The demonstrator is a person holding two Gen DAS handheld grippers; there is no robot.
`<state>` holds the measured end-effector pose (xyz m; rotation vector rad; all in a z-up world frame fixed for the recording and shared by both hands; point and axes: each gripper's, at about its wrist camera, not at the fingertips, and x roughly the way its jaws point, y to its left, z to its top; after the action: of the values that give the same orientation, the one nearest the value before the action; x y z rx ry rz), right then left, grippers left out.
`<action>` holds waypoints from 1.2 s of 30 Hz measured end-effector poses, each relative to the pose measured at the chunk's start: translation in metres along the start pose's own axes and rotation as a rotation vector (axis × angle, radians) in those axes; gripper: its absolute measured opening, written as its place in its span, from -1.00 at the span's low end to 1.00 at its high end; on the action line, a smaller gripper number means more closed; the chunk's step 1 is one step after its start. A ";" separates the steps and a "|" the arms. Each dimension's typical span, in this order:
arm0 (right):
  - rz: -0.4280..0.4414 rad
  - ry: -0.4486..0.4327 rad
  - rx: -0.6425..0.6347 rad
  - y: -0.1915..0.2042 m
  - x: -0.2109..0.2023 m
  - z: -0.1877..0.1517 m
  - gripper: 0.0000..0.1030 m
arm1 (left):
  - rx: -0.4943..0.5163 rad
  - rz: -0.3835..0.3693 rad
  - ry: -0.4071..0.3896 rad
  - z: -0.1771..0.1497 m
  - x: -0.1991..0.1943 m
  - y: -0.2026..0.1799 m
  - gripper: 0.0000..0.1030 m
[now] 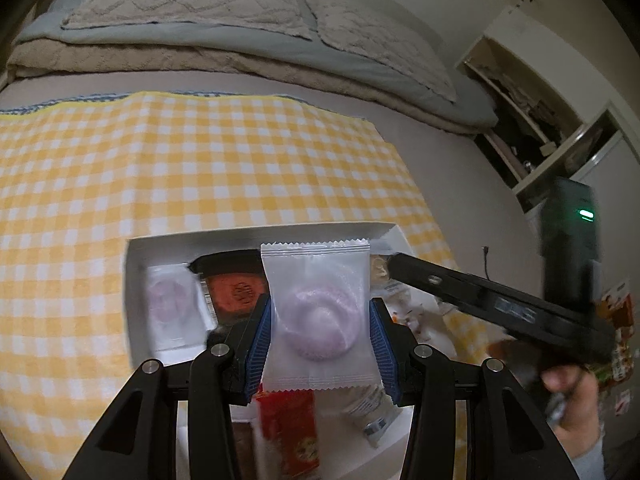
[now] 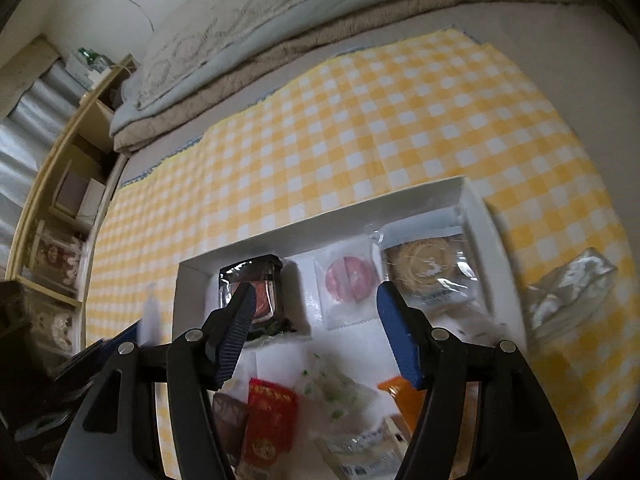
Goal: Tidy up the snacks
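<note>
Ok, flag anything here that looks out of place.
One silvery packet lies on the checked cloth outside the white box, to its right, while the other snacks are inside. The snacks at the box's near end look jumbled, not lined up.

Both wrist views downward, sharing white tray (image 1: 256,236)

Yellow-and-white checked cloth (image 1: 200,168) lay spread flat over pale bed surface (image 1: 440,160). Behind cloth, folded beige blanket (image 1: 120,60) stretched across, with textured cream pillow (image 1: 180,0) on top. Second pillow (image 1: 380,40) lay beside first. Open shelving (image 1: 532,136) stood against wall at bedside, contents blurred, possibly clothes. In right wrist view, wooden shelf unit (image 2: 60,200) held boxes.
</note>
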<state>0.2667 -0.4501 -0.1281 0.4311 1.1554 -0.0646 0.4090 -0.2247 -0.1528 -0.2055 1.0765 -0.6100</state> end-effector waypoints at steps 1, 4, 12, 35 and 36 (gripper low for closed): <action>-0.008 -0.010 -0.007 0.002 -0.003 0.001 0.25 | -0.006 -0.005 0.003 0.001 0.007 -0.002 -0.11; -0.021 -0.049 -0.011 -0.003 -0.024 -0.004 0.25 | -0.021 -0.019 0.022 0.002 0.029 -0.006 -0.10; -0.012 -0.087 0.011 -0.022 -0.049 -0.013 0.25 | -0.023 -0.067 -0.014 0.014 0.074 -0.024 0.48; -0.036 -0.112 -0.084 -0.003 -0.075 -0.035 0.44 | 0.038 0.132 -0.004 -0.010 0.003 -0.012 1.00; -0.049 -0.131 -0.094 0.000 -0.081 -0.036 0.57 | 0.044 0.138 -0.010 -0.012 -0.005 -0.012 1.00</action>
<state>0.2018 -0.4509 -0.0681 0.3104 1.0360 -0.0796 0.3924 -0.2301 -0.1489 -0.0944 1.0575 -0.5076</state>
